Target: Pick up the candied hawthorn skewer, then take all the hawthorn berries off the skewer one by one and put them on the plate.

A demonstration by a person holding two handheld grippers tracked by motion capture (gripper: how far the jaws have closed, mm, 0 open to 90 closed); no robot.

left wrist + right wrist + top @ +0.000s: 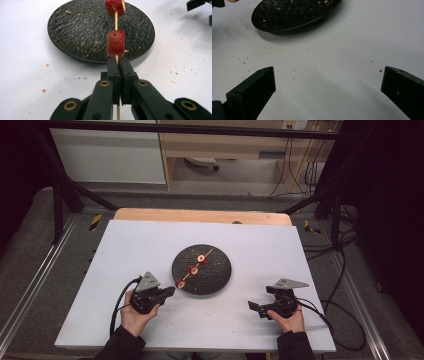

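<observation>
The white worktop [150, 245] lies in front of me, speckled with crumbs, and on it, near the middle, sits the round black textured plate [215, 272]. Over that plate I hold a thin wooden skewer [116, 22] threaded with three red round slices, pale at the core; the nearest red slice [115, 43] sits just beyond my tool's tip at the plate's near edge, the other two farther up the stick, above the plate's middle.

My left tool [119, 65] is clamped tight on the skewer's lower end — the stick runs on between the jaws and out below them. My right tool [272, 304] rests off to the plate's right with its jaws spread wide and nothing between them.

As I judge it, the threading is done: all three pieces are on and spaced apart. What seems left is to lay the skewer down on the plate and let go — it is not yet released.
</observation>
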